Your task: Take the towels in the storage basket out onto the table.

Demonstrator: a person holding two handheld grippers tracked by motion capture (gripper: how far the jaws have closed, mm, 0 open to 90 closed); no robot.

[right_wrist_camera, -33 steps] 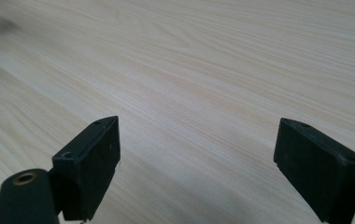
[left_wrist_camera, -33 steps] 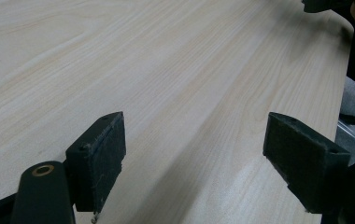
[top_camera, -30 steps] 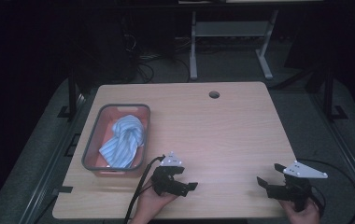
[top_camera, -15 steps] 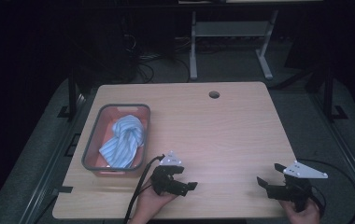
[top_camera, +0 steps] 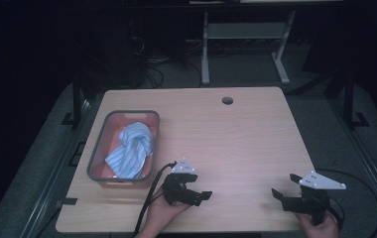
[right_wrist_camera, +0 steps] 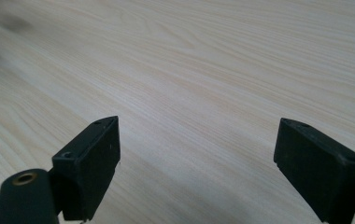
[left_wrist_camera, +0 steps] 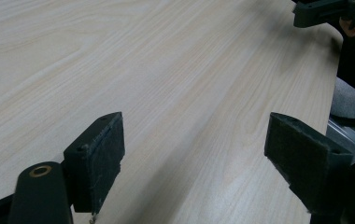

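Wooden bench (top_camera: 236, 139) carries a grey-rimmed red bin (top_camera: 97, 153) at its left side, with a blue-striped cloth (top_camera: 132, 148) bunched inside it. Left gripper (top_camera: 199, 196) sits low at the near edge just right of the bin, jaws spread wide with nothing between them. Right gripper (top_camera: 281, 191) sits near the bench's near right corner, well apart from the cloth, jaws likewise spread and empty.

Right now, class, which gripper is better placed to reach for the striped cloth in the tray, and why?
Left. The left gripper sits just right of the tray holding the cloth, jaws open. The right gripper, also open, rests near the table's far right corner.
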